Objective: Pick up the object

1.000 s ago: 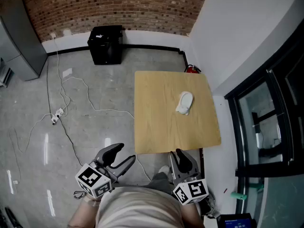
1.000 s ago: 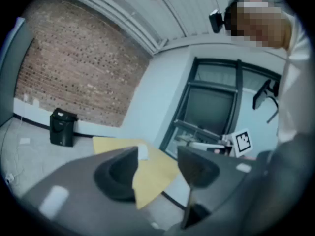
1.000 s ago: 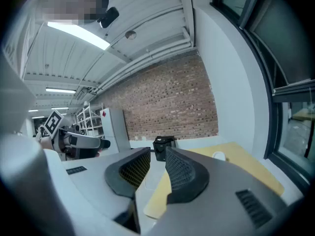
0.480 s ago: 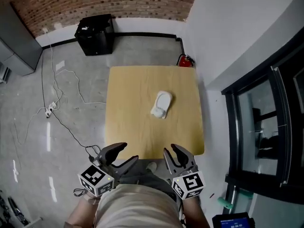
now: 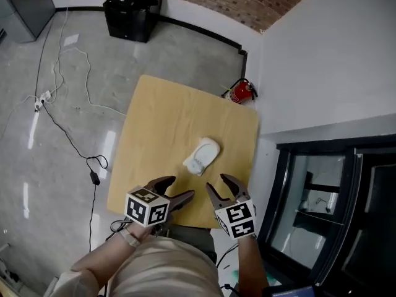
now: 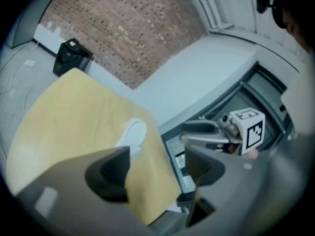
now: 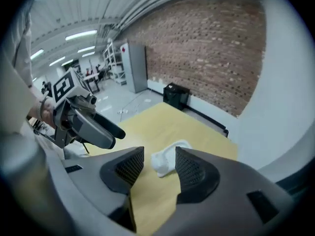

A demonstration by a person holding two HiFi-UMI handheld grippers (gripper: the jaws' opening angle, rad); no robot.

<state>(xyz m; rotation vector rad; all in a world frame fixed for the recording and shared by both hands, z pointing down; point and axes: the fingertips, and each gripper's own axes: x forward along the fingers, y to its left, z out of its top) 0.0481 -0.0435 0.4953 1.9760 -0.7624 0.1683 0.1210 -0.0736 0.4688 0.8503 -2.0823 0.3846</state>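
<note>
head view: white object (image 5: 202,156) on table (image 5: 154,129); probable red extinguisher (image 5: 240,91) beside.

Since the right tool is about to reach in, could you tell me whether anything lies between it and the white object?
Nothing visible does. Only bare wood of the table separates the right tool, at the near edge with its jaws opening and empty, from the white object lying ahead.
</note>
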